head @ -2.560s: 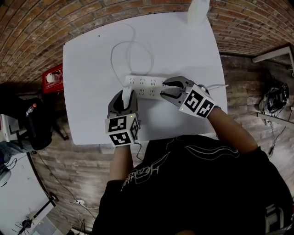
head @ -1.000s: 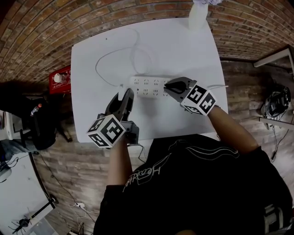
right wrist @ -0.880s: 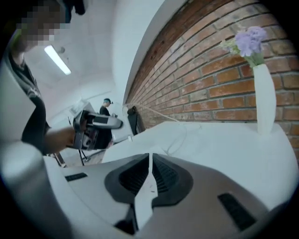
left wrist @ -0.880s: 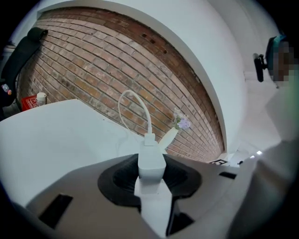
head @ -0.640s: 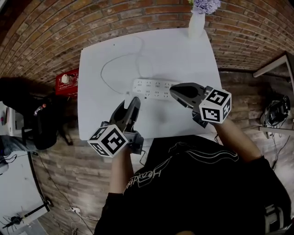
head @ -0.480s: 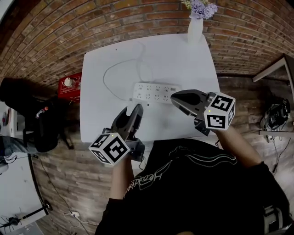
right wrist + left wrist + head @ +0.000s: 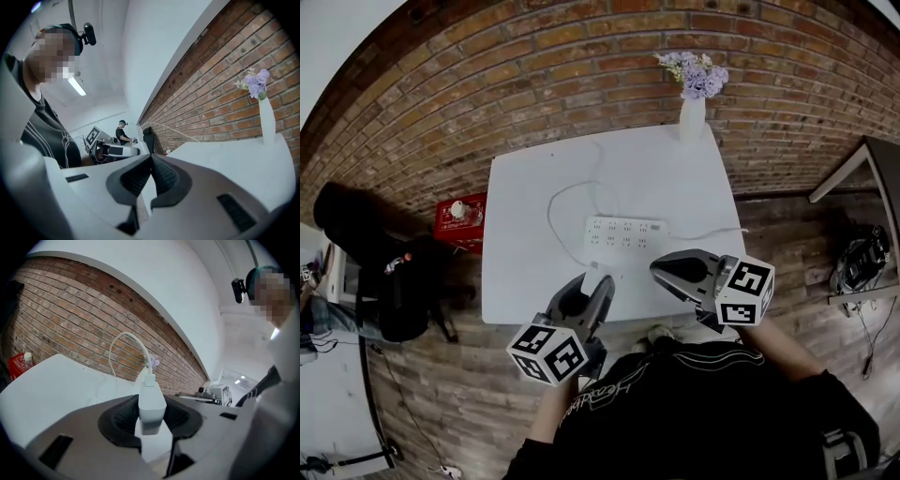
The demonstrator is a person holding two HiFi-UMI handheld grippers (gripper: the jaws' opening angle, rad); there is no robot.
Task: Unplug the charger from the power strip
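The charger is out of the power strip, which in the head view lies alone on the white table; the left gripper and right gripper hang near the table's front edge, apart from the strip. In the left gripper view the jaws clamp the charger upright, its cable arching above. In the right gripper view the jaws are pressed together, empty.
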